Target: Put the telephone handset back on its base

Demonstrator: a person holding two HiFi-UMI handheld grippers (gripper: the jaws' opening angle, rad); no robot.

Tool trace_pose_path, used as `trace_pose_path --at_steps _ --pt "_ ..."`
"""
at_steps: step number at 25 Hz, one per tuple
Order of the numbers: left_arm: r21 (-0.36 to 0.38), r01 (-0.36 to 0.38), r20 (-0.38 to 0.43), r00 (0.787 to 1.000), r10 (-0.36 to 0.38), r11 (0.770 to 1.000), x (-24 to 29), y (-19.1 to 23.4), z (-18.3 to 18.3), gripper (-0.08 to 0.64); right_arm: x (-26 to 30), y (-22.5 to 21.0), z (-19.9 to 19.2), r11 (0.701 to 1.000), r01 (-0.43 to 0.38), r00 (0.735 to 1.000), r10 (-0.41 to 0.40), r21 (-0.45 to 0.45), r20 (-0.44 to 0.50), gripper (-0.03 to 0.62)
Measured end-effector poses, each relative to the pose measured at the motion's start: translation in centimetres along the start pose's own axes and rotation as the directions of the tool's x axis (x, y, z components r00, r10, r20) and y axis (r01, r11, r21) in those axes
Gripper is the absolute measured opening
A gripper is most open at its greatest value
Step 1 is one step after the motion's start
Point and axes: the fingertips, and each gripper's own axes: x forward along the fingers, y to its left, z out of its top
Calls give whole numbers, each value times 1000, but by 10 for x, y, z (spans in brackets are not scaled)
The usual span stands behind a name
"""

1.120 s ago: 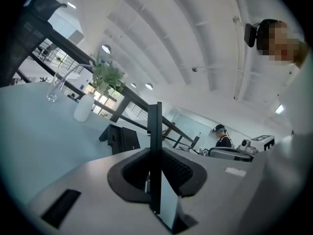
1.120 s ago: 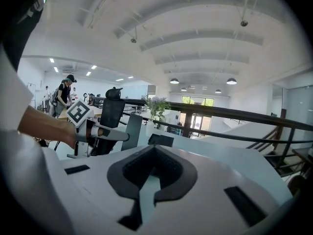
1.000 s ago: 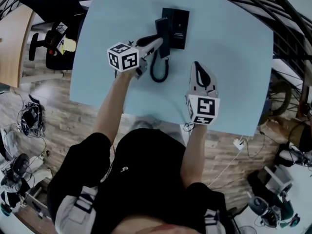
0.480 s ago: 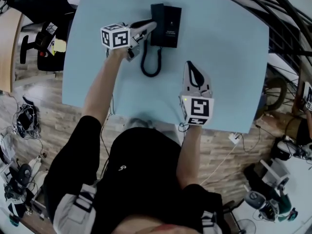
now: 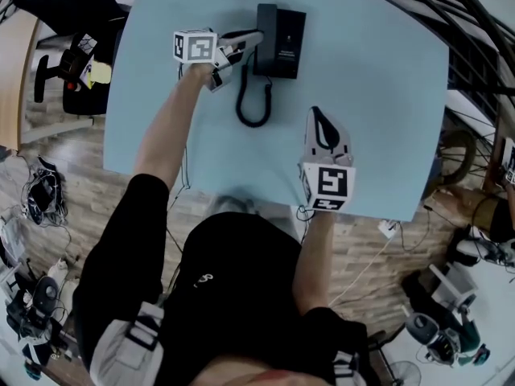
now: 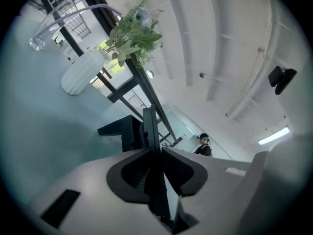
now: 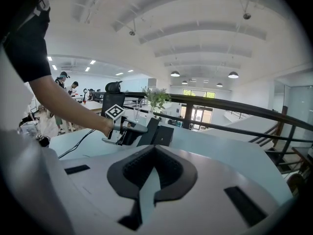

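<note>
A black telephone base [image 5: 288, 32] sits at the far side of the light blue table [image 5: 370, 95]. The black handset [image 5: 266, 39] lies along the base's left side, and its coiled cord [image 5: 253, 107] loops toward me. My left gripper [image 5: 254, 37] reaches in from the left. The handset [image 6: 151, 126] stands edge-on between its jaws; the jaws are opening, with the pads still against it. From the right gripper view the handset [image 7: 146, 129] leans on the base [image 7: 164, 135]. My right gripper [image 5: 317, 112] hovers nearer me over bare table, shut and empty.
A white vase [image 6: 83, 72] with a green plant [image 6: 134, 33] and a clear glass [image 6: 39, 40] stand at the table's far edge behind the phone. An office chair [image 5: 68, 67] is off the left edge. Dark railings [image 5: 475, 39] run along the right.
The left gripper has carried the handset away from me, from beside the base's near corner to lie along the base's left side. The right gripper has stayed put.
</note>
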Motion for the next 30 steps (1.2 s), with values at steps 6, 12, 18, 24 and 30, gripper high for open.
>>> trace_pose_path --at_steps 6,12,18,24,30 --pt "47 -29 -110 993 34 998 5 18 -9 83 -3 4 -6 1000 -6 1000 6 -4 -15 -6" --pt "207 -161 -126 974 189 965 3 33 -11 103 -10 4 -15 1000 3 1000 -3 10 -23 -6" --pt "272 -297 -50 946 322 915 -1 31 -8 107 -9 17 -5 1000 -26 1000 26 -5 -7 -6" --pt "245 -343 137 938 317 907 -21 -17 24 107 -9 26 8 999 -38 999 38 -10 36 -6" --pt "100 -314 428 870 244 944 -70 -101 51 2 -9 41 46 990 -119 972 102 70 211 -6"
